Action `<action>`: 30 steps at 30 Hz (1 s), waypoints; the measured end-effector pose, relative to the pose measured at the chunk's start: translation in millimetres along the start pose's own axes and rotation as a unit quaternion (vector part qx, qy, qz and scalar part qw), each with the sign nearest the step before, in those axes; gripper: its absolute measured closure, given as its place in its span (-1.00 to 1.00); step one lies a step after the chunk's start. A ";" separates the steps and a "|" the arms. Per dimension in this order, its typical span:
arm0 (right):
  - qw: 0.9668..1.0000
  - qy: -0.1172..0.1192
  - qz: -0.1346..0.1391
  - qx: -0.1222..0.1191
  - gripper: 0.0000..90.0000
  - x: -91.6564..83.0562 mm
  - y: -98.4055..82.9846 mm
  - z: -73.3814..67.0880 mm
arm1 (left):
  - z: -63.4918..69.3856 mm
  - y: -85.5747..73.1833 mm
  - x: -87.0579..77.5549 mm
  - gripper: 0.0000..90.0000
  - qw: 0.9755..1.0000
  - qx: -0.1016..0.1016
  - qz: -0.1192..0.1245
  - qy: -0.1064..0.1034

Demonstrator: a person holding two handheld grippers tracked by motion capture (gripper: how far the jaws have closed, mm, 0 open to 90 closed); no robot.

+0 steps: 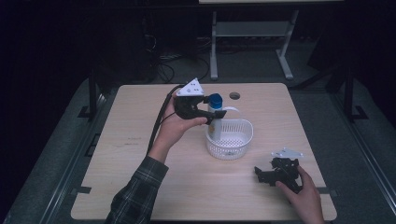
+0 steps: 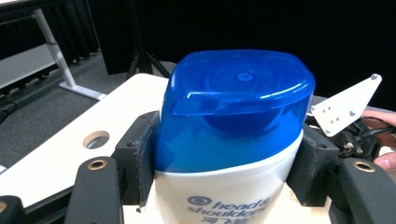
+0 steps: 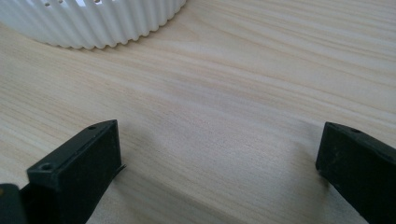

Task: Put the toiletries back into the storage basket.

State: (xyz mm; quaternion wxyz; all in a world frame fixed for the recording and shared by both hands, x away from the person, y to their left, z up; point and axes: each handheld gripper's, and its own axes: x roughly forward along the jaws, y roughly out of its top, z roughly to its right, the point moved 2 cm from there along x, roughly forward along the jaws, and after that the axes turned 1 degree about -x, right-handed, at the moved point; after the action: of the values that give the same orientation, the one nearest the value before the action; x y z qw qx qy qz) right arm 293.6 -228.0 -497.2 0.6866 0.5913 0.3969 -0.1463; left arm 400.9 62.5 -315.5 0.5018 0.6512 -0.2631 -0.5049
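A white shampoo bottle [image 1: 214, 127] with a blue cap [image 1: 215, 99] is upright, its lower end down in the left side of a white ribbed basket [image 1: 236, 140]. I cannot tell whether it rests on the basket floor. My left gripper [image 1: 215, 114] is shut on it just below the cap. In the left gripper view the pads [image 2: 140, 158] press both sides of the bottle [image 2: 219, 191] under the blue cap [image 2: 236, 102]. My right gripper [image 1: 265, 169] lies low on the table at the front right, open. In the right gripper view, the right gripper [image 3: 219, 154] has bare wood between its jaws and the basket [image 3: 93, 23] ahead.
The light wooden table [image 1: 140, 154] has a round cable hole [image 1: 234, 95] near its far edge. The frame of another desk [image 1: 252, 32] stands on the dark floor beyond. The right gripper's grey plate [image 2: 348, 107] shows behind the bottle in the left gripper view.
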 end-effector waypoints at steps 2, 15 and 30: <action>1.000 0.000 0.000 0.000 -1.00 0.0 0.0 0.0 | 0.1 -2.4 2.1 -0.22 1.000 -0.002 -0.004 -0.001; 1.000 0.000 0.000 0.001 -1.00 -0.1 0.0 -0.2 | -0.6 -19.9 14.4 -0.22 1.000 -0.011 -0.017 0.003; 1.000 0.000 0.000 0.000 -1.00 0.1 0.0 -0.1 | 0.0 -41.1 31.8 -0.22 0.999 -0.014 -0.047 0.009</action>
State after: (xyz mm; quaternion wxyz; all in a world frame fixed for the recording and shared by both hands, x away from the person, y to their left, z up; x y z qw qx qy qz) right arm 293.6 -227.8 -497.3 0.6865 0.5914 0.3969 -0.1463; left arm 405.3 50.1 -365.8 0.4889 0.6603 -0.2202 -0.5259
